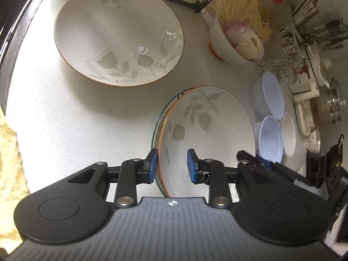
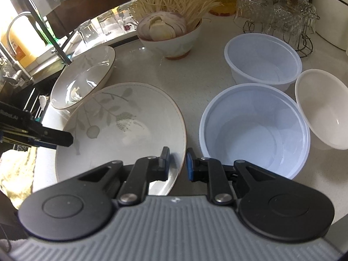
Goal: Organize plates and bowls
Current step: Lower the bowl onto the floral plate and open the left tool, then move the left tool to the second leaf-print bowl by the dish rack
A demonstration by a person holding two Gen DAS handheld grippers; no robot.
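A white floral plate [image 1: 208,130] [image 2: 130,130] is held between both grippers on the pale counter. My right gripper [image 2: 177,163] is shut on its right rim. My left gripper [image 1: 171,166] straddles the opposite rim: the outer pad sits by the orange edge, the inner pad stands apart over the plate's inside, so it is open. Each gripper shows in the other's view, the left gripper [image 2: 63,139] and the right gripper [image 1: 256,158]. A second floral plate [image 1: 117,34] [image 2: 82,80] lies farther back. Two pale blue plastic bowls [image 2: 254,130] [image 2: 263,58] and a small white bowl [image 2: 322,111] stand to the right.
A ceramic bowl of enoki mushrooms and sliced onion [image 2: 171,39] stands at the back. Upturned glasses on a wire rack [image 2: 282,10] fill the back right. A tap and sink [image 2: 15,43] lie to the left, with a yellowish cloth [image 2: 15,174] below.
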